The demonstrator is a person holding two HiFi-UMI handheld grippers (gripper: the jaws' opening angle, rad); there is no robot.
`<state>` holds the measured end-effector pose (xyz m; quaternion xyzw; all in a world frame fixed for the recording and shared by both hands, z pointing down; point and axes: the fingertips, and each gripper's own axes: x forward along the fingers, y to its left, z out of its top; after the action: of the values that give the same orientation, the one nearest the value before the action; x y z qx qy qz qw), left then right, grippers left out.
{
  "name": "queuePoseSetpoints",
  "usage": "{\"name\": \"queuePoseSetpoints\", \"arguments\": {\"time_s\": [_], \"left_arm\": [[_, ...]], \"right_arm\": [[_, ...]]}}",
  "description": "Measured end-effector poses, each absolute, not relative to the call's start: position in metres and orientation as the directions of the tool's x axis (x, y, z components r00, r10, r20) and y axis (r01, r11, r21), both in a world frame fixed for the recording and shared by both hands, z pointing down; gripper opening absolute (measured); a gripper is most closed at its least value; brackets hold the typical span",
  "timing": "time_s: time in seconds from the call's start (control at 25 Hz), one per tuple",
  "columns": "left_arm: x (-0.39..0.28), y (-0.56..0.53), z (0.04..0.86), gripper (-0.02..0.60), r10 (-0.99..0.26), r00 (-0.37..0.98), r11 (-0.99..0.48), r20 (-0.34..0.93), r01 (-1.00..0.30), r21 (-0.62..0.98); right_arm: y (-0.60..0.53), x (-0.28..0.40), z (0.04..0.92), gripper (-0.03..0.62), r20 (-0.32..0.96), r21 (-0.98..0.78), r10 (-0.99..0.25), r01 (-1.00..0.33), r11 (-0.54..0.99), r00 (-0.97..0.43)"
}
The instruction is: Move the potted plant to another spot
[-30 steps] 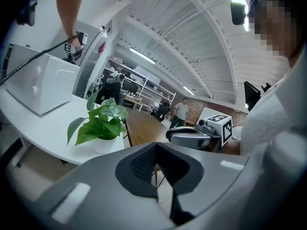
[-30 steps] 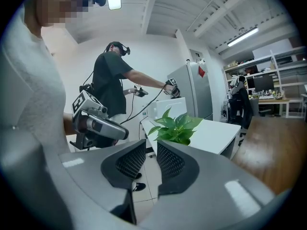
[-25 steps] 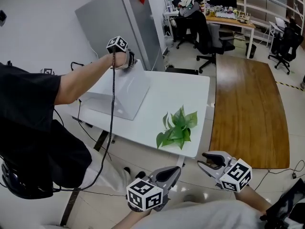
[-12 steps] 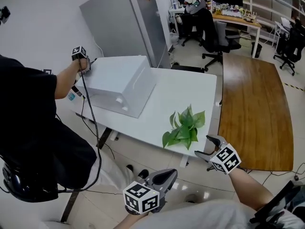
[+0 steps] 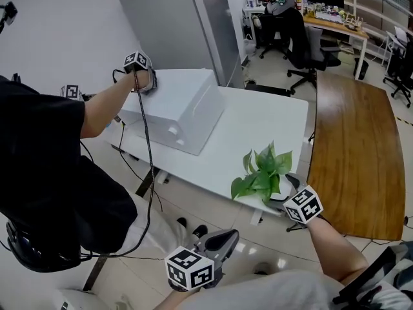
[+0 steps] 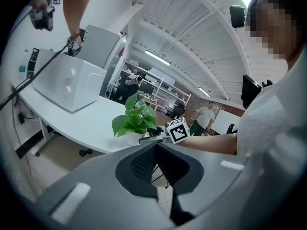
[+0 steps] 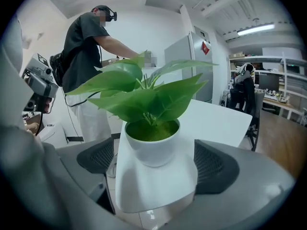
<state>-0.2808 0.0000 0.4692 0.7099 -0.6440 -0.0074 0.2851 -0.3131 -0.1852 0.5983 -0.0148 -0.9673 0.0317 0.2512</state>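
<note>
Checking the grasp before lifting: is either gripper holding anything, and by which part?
Nothing is held. The right gripper has its jaws opening, with the potted plant standing between them, pads clear of its white pot. The left gripper is shut, empty.

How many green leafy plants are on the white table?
1. The green leafy plant in a white pot stands at the white table's near edge; none seems hidden.

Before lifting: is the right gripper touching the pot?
Apart. In the right gripper view, the right gripper has opening jaws flanking the pot, with table showing between.
</note>
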Motion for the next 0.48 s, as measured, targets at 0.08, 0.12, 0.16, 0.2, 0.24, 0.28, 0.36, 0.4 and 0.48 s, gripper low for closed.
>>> {"name": "queuePoseSetpoints", "arguments": {"time_s": [0.08, 0.12, 0.16, 0.2, 0.24, 0.28, 0.36, 0.4, 0.48], "left_arm": [[-0.283, 0.000, 0.470, -0.003, -0.918, 0.165, -0.001, 0.360, -0.910, 0.415], [-0.284, 0.001, 0.470, -0.003, -0.918, 0.163, 0.002, 0.362, -0.910, 0.415], [-0.285, 0.002, 0.469, -0.003, -0.918, 0.160, 0.006, 0.364, -0.910, 0.415], [-0.286, 0.004, 0.468, -0.003, -0.917, 0.156, 0.010, 0.366, -0.910, 0.414], [-0.287, 0.004, 0.468, -0.003, -0.917, 0.151, 0.016, 0.368, -0.910, 0.414], [-0.288, 0.005, 0.468, -0.003, -0.917, 0.147, 0.021, 0.370, -0.911, 0.413], [-0.291, 0.004, 0.470, -0.003, -0.917, 0.139, 0.028, 0.373, -0.912, 0.410], [-0.292, 0.003, 0.470, -0.003, -0.917, 0.138, 0.030, 0.374, -0.912, 0.410], [-0.292, 0.001, 0.471, -0.003, -0.917, 0.137, 0.030, 0.374, -0.912, 0.408]], "right_arm": [[-0.184, -0.320, 0.601, 0.527, 0.481, -0.056, 0.059, 0.037, 0.998, -0.875], [-0.182, -0.323, 0.602, 0.535, 0.482, -0.042, 0.065, 0.051, 0.998, -0.874], [-0.181, -0.324, 0.603, 0.541, 0.482, -0.027, 0.069, 0.064, 0.998, -0.873], [-0.180, -0.326, 0.603, 0.548, 0.481, -0.017, 0.072, 0.073, 0.997, -0.874], [-0.179, -0.328, 0.603, 0.551, 0.477, -0.013, 0.074, 0.078, 0.997, -0.876], [-0.180, -0.330, 0.603, 0.551, 0.472, -0.013, 0.076, 0.079, 0.997, -0.878], [-0.180, -0.334, 0.603, 0.551, 0.463, -0.014, 0.078, 0.080, 0.997, -0.883], [-0.180, -0.336, 0.604, 0.551, 0.461, -0.009, 0.079, 0.084, 0.996, -0.884], [-0.179, -0.339, 0.605, 0.551, 0.465, 0.010, 0.082, 0.098, 0.995, -0.882]]}}
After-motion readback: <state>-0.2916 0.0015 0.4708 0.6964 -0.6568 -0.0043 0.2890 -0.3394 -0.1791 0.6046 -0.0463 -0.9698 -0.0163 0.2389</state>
